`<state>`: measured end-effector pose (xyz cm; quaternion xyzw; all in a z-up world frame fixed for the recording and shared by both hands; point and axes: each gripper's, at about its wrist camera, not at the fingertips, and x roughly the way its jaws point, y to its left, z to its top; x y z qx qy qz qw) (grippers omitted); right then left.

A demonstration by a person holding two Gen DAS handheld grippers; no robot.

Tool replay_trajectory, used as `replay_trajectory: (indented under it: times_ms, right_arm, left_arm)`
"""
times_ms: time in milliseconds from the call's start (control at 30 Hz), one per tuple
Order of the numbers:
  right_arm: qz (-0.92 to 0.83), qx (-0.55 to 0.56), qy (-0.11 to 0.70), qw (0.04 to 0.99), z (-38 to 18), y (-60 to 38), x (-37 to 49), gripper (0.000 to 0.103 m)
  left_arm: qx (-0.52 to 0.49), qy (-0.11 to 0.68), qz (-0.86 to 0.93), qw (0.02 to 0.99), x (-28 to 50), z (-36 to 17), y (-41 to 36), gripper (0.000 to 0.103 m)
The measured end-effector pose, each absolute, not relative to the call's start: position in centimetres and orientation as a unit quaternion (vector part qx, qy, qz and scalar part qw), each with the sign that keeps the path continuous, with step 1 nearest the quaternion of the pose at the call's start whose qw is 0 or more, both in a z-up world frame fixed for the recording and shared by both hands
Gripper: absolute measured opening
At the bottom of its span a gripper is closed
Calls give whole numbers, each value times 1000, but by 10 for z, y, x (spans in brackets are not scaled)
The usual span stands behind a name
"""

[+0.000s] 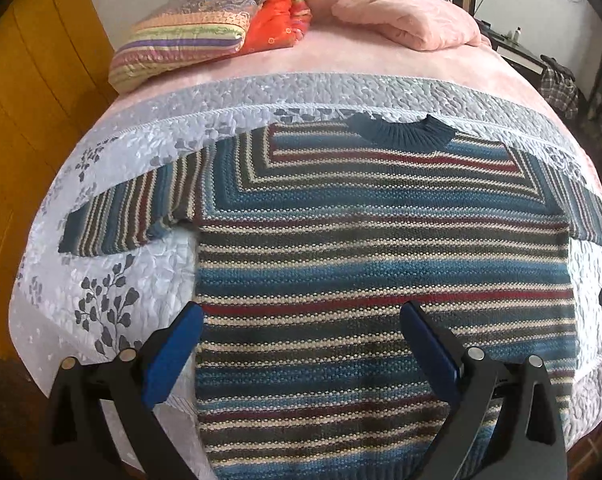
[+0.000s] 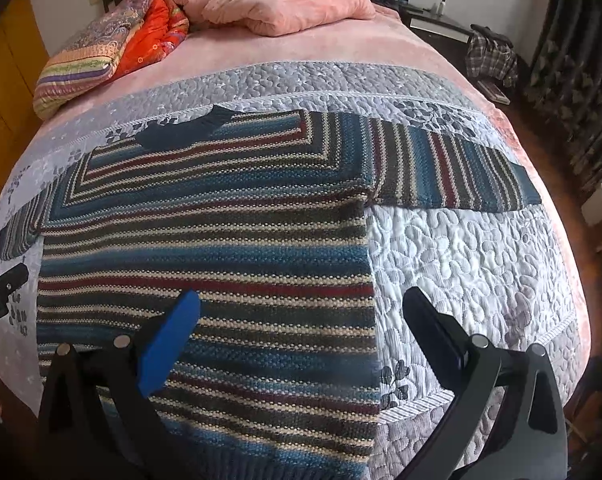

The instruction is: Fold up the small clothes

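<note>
A striped knit sweater (image 1: 381, 248) (image 2: 205, 248) in blue, red, cream and grey lies flat on the quilted bedspread (image 1: 113, 280) (image 2: 461, 248), its dark collar (image 1: 401, 130) (image 2: 189, 130) at the far end and both sleeves spread out sideways. My left gripper (image 1: 301, 316) hovers open over the sweater's lower left part, its left finger above the hem's left edge. My right gripper (image 2: 301, 304) is open above the lower right edge of the sweater, nothing between its fingers. The left gripper's tip (image 2: 1, 280) shows at the left border of the right wrist view.
Folded striped and orange quilts (image 1: 189, 40) (image 2: 101, 56) and pink pillows (image 1: 405, 16) (image 2: 285, 4) lie at the head of the bed. A side table with plaid cloth (image 2: 489, 56) stands at the right. Yellow wardrobe doors (image 1: 29, 100) are on the left.
</note>
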<state>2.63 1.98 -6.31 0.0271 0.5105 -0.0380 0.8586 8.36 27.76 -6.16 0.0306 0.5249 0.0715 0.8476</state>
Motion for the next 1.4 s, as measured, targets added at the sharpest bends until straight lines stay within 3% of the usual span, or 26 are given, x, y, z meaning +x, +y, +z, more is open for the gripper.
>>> replay_trajectory:
  times_ms: [1033, 1167, 1400]
  right_arm:
    - [-34, 41, 510, 858, -67, 10, 30, 100]
    - [-53, 79, 520, 849, -74, -37, 45, 100]
    - [-134, 193, 573, 785, -119, -220, 97, 100]
  left_arm:
    - [52, 510, 73, 856, 83, -59, 272, 99]
    - [38, 515, 57, 855, 94, -63, 263, 99]
    - [15, 514, 28, 857, 133, -65, 233, 99]
